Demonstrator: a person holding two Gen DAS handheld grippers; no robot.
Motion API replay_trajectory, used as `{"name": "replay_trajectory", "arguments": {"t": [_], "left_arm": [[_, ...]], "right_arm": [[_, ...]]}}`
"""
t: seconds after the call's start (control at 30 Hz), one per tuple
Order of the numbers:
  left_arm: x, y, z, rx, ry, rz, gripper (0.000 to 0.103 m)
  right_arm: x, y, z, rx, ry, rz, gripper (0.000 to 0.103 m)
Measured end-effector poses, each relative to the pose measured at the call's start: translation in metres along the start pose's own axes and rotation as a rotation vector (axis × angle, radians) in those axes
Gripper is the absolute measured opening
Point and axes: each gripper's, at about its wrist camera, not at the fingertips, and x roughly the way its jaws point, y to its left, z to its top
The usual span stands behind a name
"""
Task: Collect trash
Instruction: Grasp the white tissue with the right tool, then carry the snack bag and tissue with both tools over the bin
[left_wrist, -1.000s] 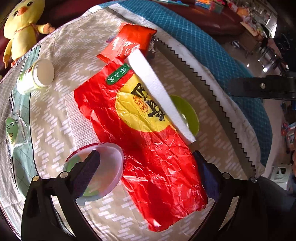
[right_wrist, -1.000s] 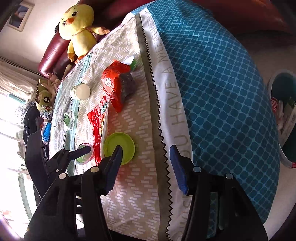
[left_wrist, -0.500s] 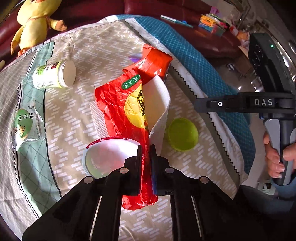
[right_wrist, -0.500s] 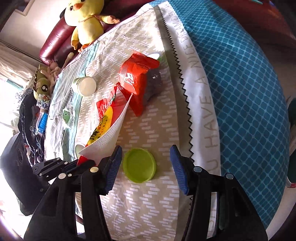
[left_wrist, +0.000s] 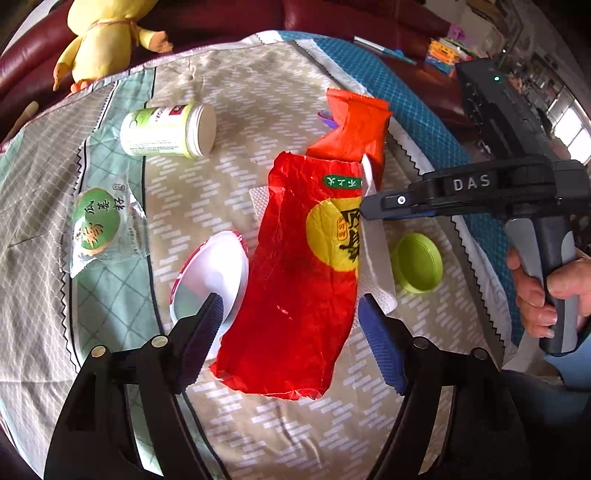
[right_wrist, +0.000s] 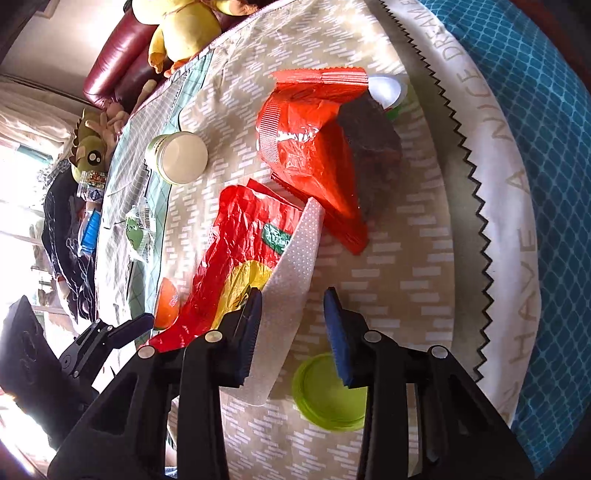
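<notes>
- My left hand-held gripper is spread wide, its two pads on either side of the near end of the crinkled red wrapper; I see no pad pressing on it.
- My right hand-held gripper is also wide apart, and the white paper towel runs up between its pads. I cannot tell whether either pad touches it.
- From the left wrist view, the right hand-held gripper reaches in from the right edge, its tip over the right side of the red wrapper, with my right hand around the grip.
- The red wrapper, with a yellow disc and a green label, lies flat on the patterned cloth covering the surface. The paper towel pokes out along its right side.
- Just left of the wrapper sits a white lid with a red rim, partly behind the left pad.
- Just right of the towel lies a green lid, open side up.
- Beyond the wrapper's far end stands an orange snack bag, touching it.
- Further left, a white-capped jar lies on its side, and a clear packet with a green round label lies flat nearer the cloth's edge.
- A yellow plush duck sits past the far edge.
</notes>
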Motion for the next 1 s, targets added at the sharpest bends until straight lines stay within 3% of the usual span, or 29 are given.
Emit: {"name": "replay_trajectory", "arguments": {"t": [0.1, 0.17, 0.2, 0.23, 0.33, 0.57, 0.73, 0.83, 1.0], "left_arm": [[-0.003, -0.002, 0.001, 0.013, -0.014, 0.025, 0.080], [-0.002, -0.004, 0.000, 0.019, -0.010, 0.034, 0.080], [-0.001, -0.006, 0.000, 0.021, -0.005, 0.039, 0.080], [-0.001, -0.008, 0.000, 0.026, -0.004, 0.045, 0.080], [-0.004, -0.014, -0.001, 0.039, -0.012, 0.029, 0.080], [0.001, -0.037, -0.011, 0.095, 0.020, 0.012, 0.080], [0.020, -0.060, 0.001, 0.144, 0.050, -0.021, 0.081], [0.041, -0.067, 0.006, 0.170, 0.080, 0.051, 0.080], [0.057, -0.046, 0.011, 0.083, 0.114, 0.088, 0.081]], "right_arm": [[0.007, 0.004, 0.002, 0.007, 0.000, 0.039, 0.043], [0.008, 0.011, 0.001, -0.020, -0.009, 0.012, 0.041], [0.010, 0.016, -0.001, -0.051, -0.015, -0.022, 0.014], [0.015, 0.020, -0.004, -0.073, 0.007, -0.033, 0.003], [0.017, 0.026, -0.013, -0.088, 0.026, -0.012, 0.002], [-0.044, 0.006, -0.016, -0.046, -0.114, -0.021, 0.002], [-0.074, -0.028, -0.031, 0.019, -0.159, -0.040, 0.003], [-0.092, -0.054, -0.044, 0.064, -0.192, -0.055, 0.003], [-0.116, -0.092, -0.064, 0.137, -0.225, -0.063, 0.003]]}}
